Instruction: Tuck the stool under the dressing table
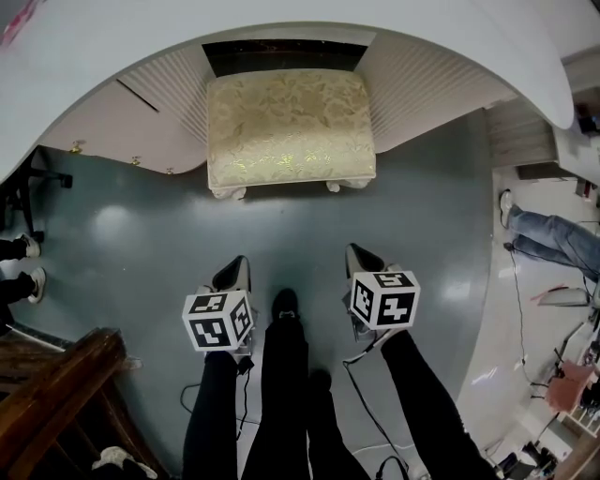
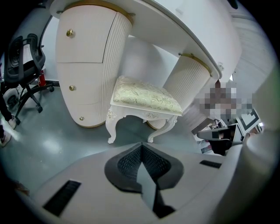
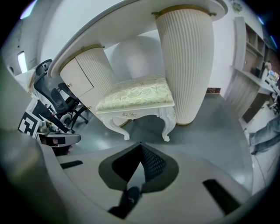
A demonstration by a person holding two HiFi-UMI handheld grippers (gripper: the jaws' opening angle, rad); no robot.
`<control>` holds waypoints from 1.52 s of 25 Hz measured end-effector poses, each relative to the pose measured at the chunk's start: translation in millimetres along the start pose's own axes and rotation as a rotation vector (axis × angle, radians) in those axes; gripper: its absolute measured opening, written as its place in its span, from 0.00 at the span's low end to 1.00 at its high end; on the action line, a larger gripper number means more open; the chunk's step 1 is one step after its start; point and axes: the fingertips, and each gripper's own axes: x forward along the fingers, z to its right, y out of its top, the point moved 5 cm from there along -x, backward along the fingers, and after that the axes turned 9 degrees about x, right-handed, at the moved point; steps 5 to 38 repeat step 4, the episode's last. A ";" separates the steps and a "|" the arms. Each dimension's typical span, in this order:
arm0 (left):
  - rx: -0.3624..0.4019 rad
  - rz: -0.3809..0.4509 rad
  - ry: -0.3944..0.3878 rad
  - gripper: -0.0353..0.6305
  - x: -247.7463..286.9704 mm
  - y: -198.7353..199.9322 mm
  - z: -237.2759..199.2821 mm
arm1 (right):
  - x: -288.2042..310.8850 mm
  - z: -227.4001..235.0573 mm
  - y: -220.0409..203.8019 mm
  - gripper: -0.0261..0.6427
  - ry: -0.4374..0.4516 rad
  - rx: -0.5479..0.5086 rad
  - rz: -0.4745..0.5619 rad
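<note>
At the far left of the head view, another person's two shoes (image 1: 22,264) stand on the grey floor (image 1: 141,244) at 9 o'clock, with dark wooden furniture (image 1: 54,394) at 7 o'clock. In the left gripper view a black office chair (image 2: 24,65) stands at 10 o'clock, beside the drawer pedestal (image 2: 85,61) of the dressing table (image 1: 281,17).

The left gripper (image 1: 236,268) is pressed together: its two black pads meet at the tip and pinch nothing. It touches nothing and hangs above the floor, pointing toward 12 o'clock. The black-sleeved left arm (image 1: 211,412) runs up to it from the 6 o'clock edge. Between the two grippers are the wearer's black-trousered legs (image 1: 286,394) and one shoe (image 1: 284,303).

The stool (image 1: 291,131) stands at 12 o'clock from both grippers, well apart from them. Its gold-patterned cushion lies between the table's two fluted pedestals, and its far edge sits at the dark kneehole. Most of the seat shows in front of the tabletop's curved rim. Its white carved legs rest on the floor.

The right gripper (image 1: 362,255) is likewise closed, pads together at the tip and empty, aimed at 12 o'clock level with its partner. The right arm (image 1: 427,403) slants up to it from 5 o'clock. At 3 o'clock, past the right pedestal (image 3: 186,61), a second person's jeans-clad legs (image 1: 553,239) lie across the lighter floor.
</note>
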 end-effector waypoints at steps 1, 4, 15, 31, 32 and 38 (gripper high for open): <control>0.001 0.000 0.001 0.06 -1.7 -0.6 0.4 | -1.1 -0.7 -0.9 0.05 0.001 -0.002 0.001; 0.003 0.002 0.007 0.06 -6.3 -2.5 1.1 | -4.1 -3.2 -3.7 0.05 0.005 -0.005 0.005; 0.003 0.002 0.007 0.06 -6.3 -2.5 1.1 | -4.1 -3.2 -3.7 0.05 0.005 -0.005 0.005; 0.003 0.002 0.007 0.06 -6.3 -2.5 1.1 | -4.1 -3.2 -3.7 0.05 0.005 -0.005 0.005; 0.003 0.002 0.007 0.06 -6.3 -2.5 1.1 | -4.1 -3.2 -3.7 0.05 0.005 -0.005 0.005; 0.003 0.002 0.007 0.06 -6.3 -2.5 1.1 | -4.1 -3.2 -3.7 0.05 0.005 -0.005 0.005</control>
